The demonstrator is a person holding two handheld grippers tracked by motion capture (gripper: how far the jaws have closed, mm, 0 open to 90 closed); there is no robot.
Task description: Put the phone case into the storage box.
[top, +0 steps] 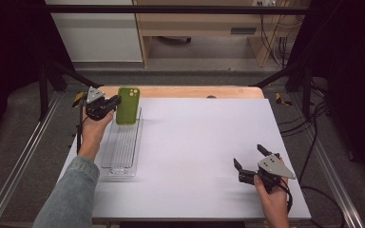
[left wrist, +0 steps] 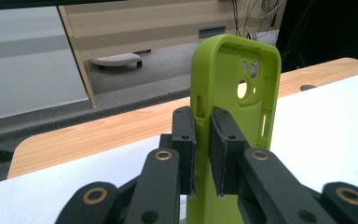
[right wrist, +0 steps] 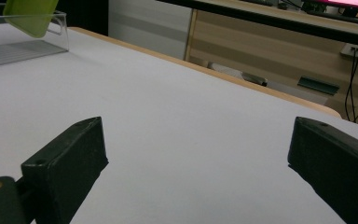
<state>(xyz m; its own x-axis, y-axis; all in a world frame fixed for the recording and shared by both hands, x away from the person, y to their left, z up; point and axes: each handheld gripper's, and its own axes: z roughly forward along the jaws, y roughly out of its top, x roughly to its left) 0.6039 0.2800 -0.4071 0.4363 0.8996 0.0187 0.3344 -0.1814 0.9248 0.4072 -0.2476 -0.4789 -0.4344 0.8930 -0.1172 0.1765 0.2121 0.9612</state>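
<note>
Black jaws of the left gripper [left wrist: 203, 154] pinch one side wall of an empty lime-green soft phone case [left wrist: 235, 93], held upright above the far end of a long clear plastic tray [top: 121, 152] at the white table's [top: 199, 152] left side. That thin, flexible edge could bend and slip free, dropping the case askew. As far as the high view shows, the tray's ribbed floor is bare. Near the table's front right, the right gripper [top: 251, 159] rests with jaws spread wide, holding nothing.
</note>
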